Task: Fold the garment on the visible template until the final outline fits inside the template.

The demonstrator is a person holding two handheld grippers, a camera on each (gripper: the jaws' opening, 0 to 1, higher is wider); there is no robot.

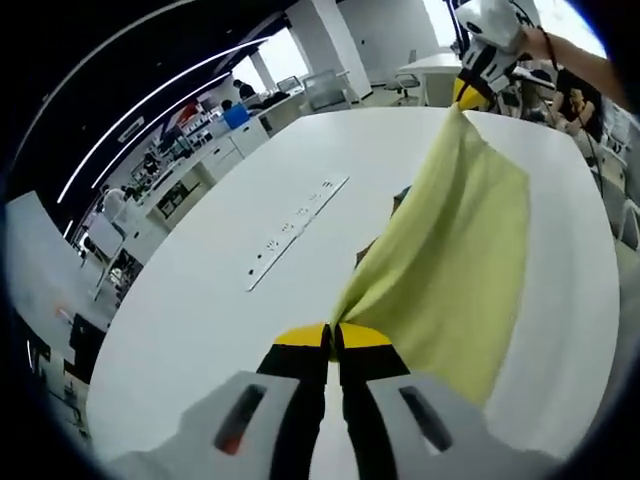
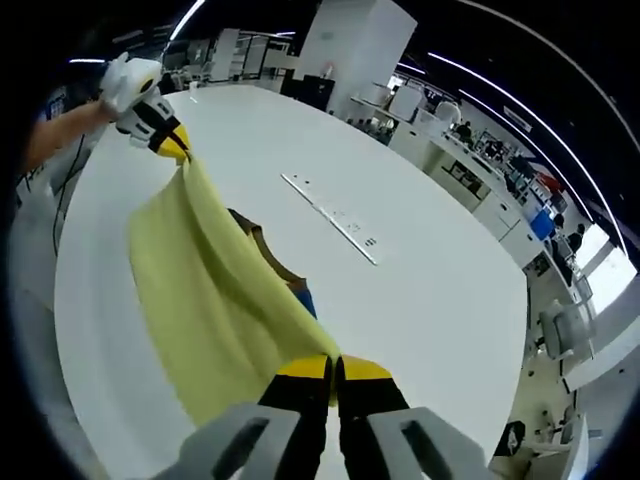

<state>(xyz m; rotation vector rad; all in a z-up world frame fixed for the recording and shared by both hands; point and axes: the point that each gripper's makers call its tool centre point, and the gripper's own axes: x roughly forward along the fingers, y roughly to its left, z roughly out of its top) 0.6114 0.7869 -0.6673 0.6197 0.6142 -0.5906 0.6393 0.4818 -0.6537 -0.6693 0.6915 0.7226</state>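
While stretched taut between both pairs of tongs, the yellow garment (image 1: pixel 450 250) hangs lifted above the white surface (image 1: pixel 220 300). Left tongs (image 1: pixel 333 340) at 6 o'clock in the left gripper view, pressed together on one corner of the cloth. Right tongs (image 2: pixel 333 372) at 6 o'clock in the right gripper view, likewise pinching a corner. Same right tongs seen far off at 1 o'clock in the left gripper view, gripping the fabric's far corner; the left ones at 10 o'clock in the right gripper view, a person's arm behind them.

Under the raised cloth, a brownish shape with a touch of blue (image 2: pixel 280 262) lying on the surface, mostly hidden — possibly the template, cannot tell for sure. Farther out, toward 12 o'clock in the right gripper view, a long flat strip with small holes (image 2: pixel 332 218) set into the surface. No containers on the surface.

Judged step: carrying a lifted edge over to make a fold. Next move likely calls for lowering both corners together, kept level and tensioned, onto the far edge, then checking the outline against the template. Risk: fabric draping unevenly or covering the template fully.
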